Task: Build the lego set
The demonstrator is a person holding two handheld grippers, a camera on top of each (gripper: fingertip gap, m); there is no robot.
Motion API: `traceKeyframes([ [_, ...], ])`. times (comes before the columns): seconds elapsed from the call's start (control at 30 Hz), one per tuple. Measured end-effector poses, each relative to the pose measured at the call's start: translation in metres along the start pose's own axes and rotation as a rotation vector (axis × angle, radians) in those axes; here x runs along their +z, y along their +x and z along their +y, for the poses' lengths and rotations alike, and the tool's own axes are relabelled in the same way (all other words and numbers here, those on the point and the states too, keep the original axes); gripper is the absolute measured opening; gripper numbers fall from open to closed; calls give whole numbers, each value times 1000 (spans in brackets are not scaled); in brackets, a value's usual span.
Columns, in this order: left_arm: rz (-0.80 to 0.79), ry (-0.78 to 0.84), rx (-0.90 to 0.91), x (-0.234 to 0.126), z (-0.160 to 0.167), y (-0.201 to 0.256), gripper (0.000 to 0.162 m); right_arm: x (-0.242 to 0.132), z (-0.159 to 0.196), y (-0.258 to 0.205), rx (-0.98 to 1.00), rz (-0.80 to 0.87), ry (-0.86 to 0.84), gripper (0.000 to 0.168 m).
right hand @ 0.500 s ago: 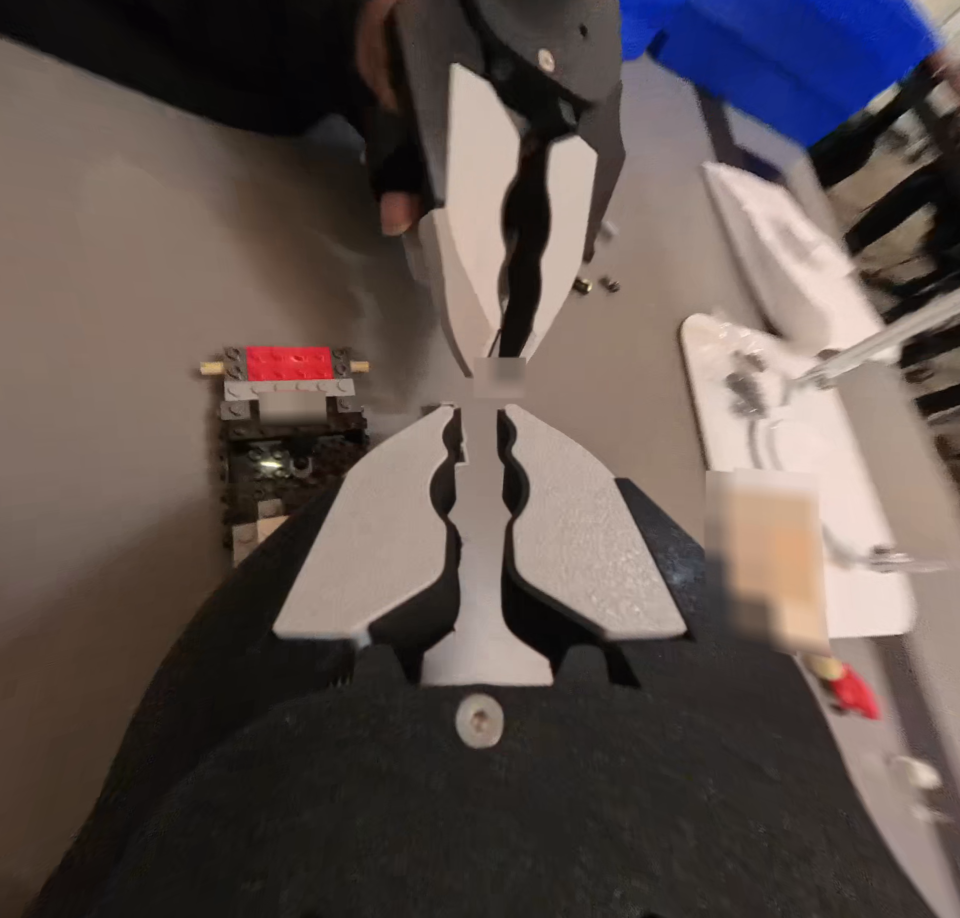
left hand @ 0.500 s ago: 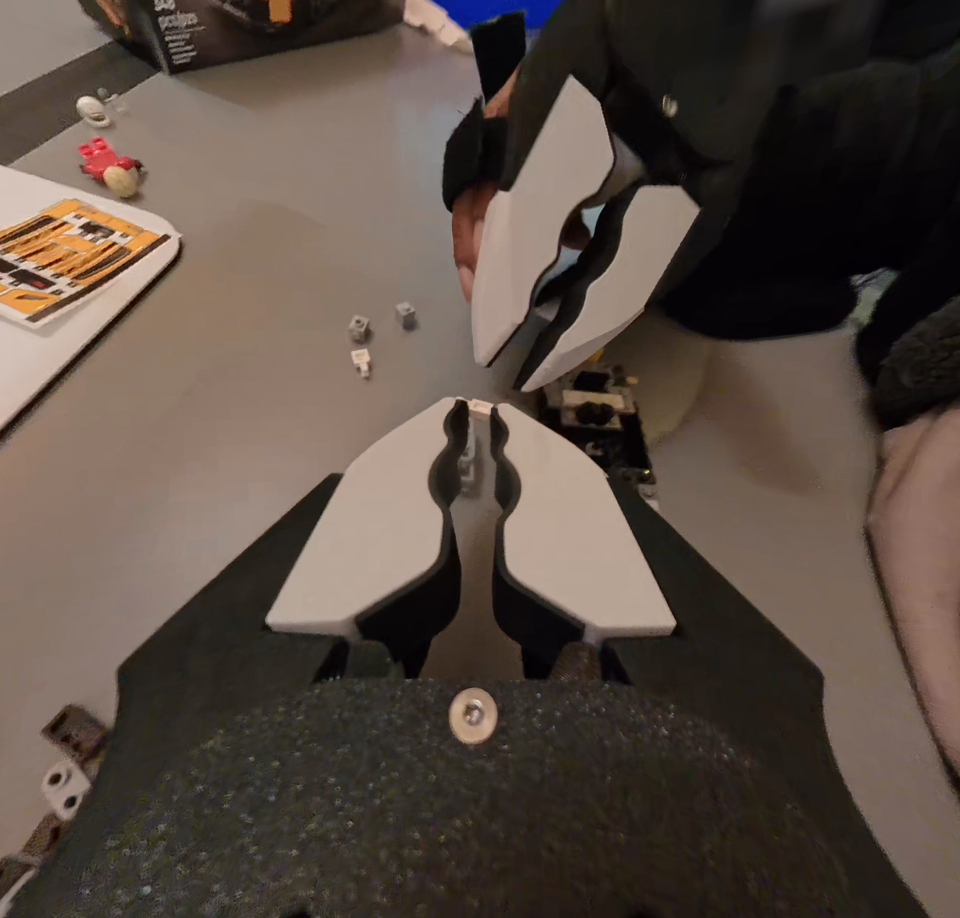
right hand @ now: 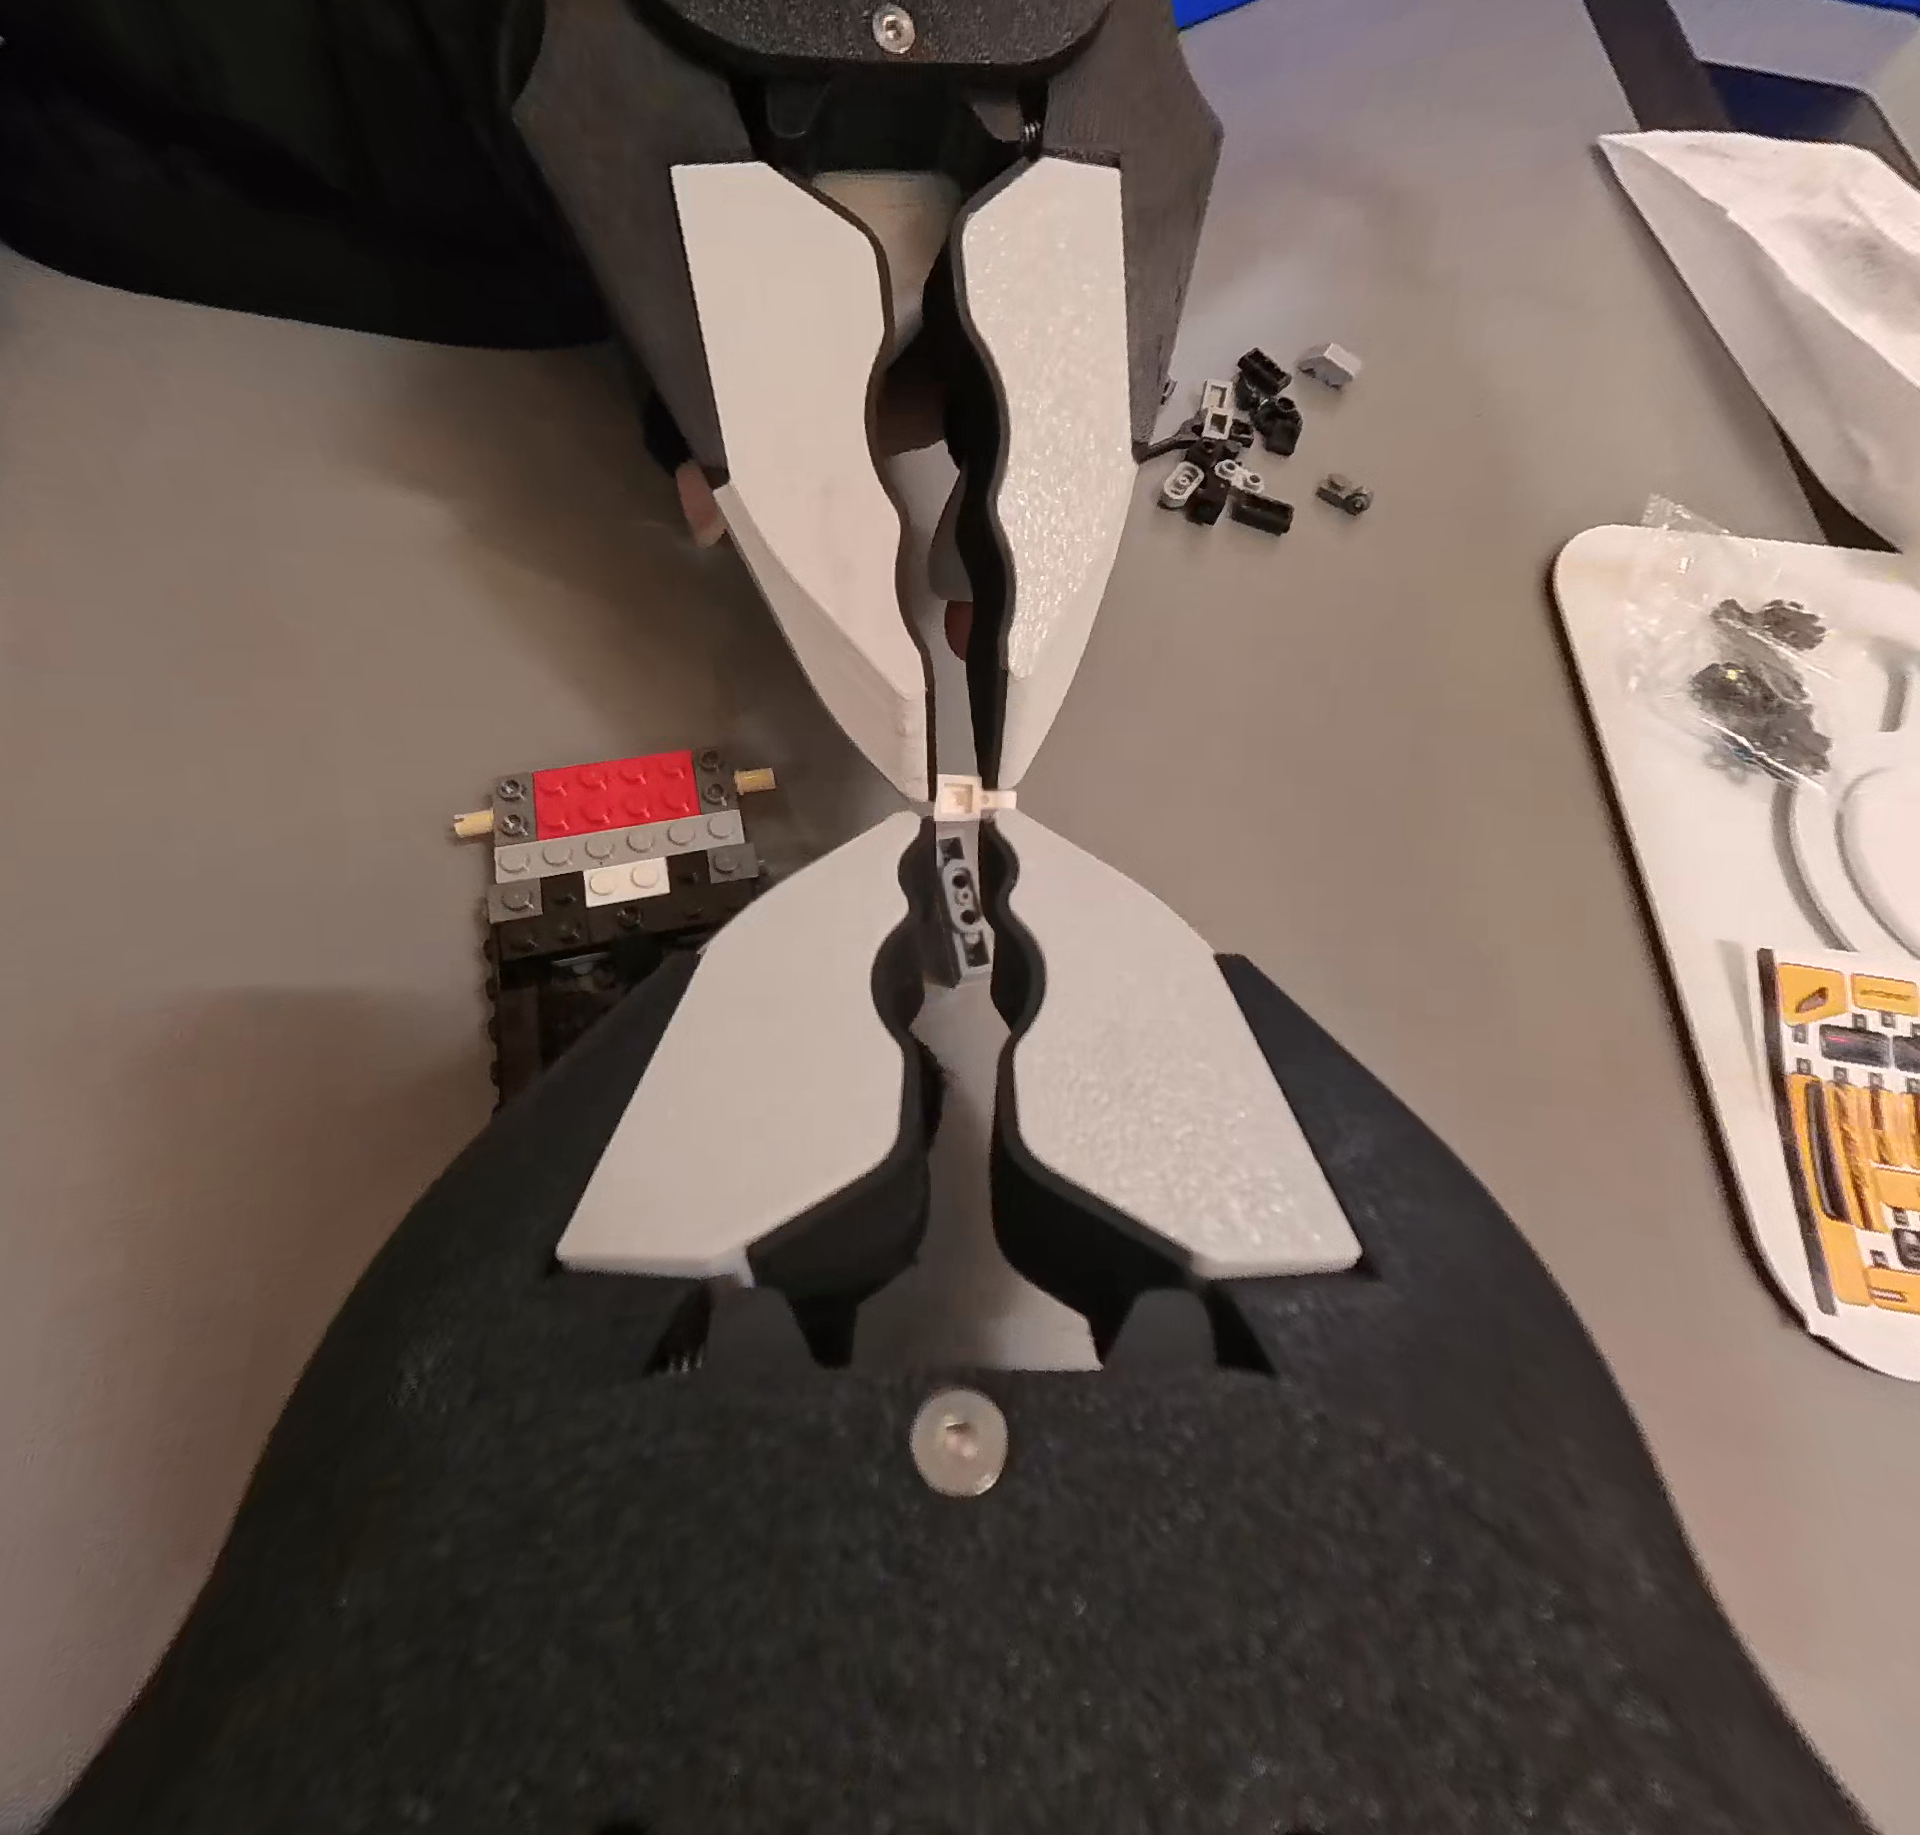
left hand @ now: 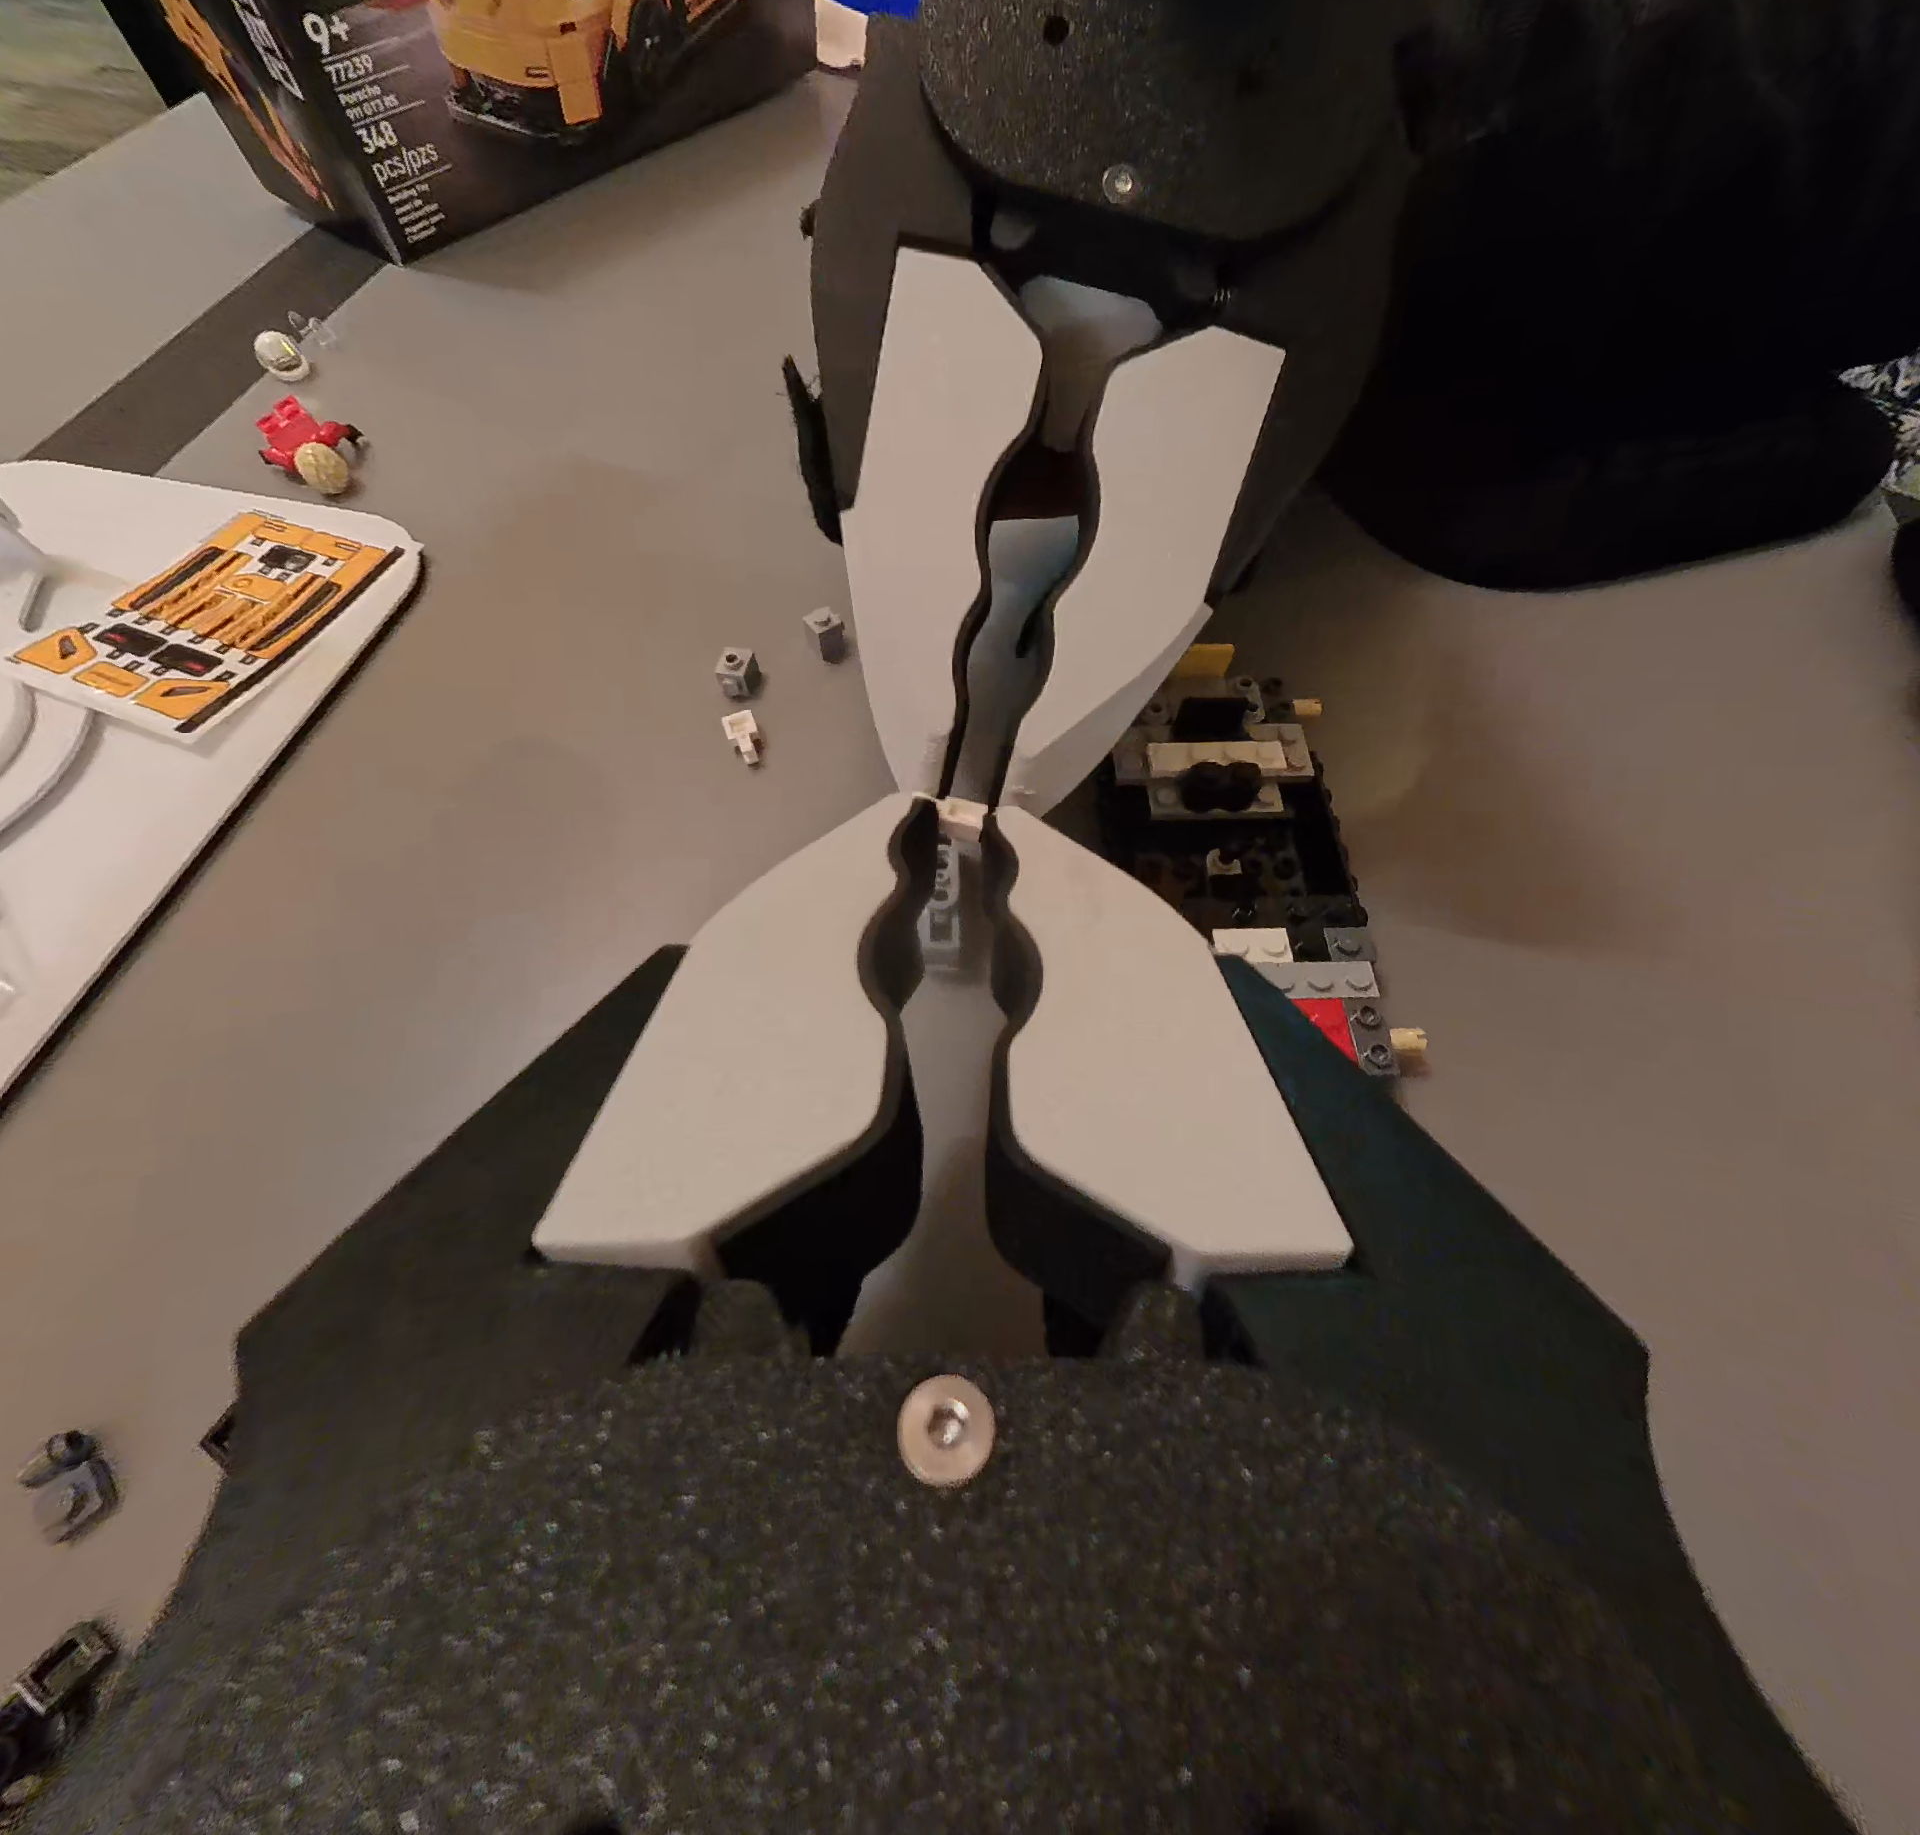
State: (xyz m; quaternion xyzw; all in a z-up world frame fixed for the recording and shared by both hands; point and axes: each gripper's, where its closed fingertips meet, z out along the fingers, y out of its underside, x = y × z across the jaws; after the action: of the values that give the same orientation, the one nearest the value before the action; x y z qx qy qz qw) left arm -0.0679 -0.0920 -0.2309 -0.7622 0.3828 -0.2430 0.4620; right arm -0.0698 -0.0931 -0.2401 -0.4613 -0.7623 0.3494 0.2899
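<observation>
Grey table [left hand: 520, 902] carries one half-built car base [right hand: 613, 850], black and grey with a red plate, no wheels or body yet; I judge most of the build remains. One sticker sheet [left hand: 208, 632] lies unused. Three loose small pieces [left hand: 738, 673] wait nearby. My left gripper [left hand: 951, 829] pinches a grey piece [left hand: 940, 918]; my right gripper [right hand: 961, 829] clamps the white clip [right hand: 966, 798], tips meeting.

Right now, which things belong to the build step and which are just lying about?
In the job: left gripper, right gripper, grey-and-white piece, part-built chassis.
Lying about: box, sticker sheet, three loose bricks, black parts pile.
</observation>
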Motion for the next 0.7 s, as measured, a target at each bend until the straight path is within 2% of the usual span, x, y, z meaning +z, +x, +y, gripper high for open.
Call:
traceKeyframes([
  [0.17, 9, -20, 14, 0, 3, 2, 8, 1, 2, -2, -30, -12, -24, 7],
  [0.43, 10, -149, 22, 3, 23, 2, 12, 10, 10, -1, -130, -48, -155, 6],
  [0.7, -16, -171, 23, 4, 26, -2, 10, 12, 15, 2, -193, -114, -284, 7],
])
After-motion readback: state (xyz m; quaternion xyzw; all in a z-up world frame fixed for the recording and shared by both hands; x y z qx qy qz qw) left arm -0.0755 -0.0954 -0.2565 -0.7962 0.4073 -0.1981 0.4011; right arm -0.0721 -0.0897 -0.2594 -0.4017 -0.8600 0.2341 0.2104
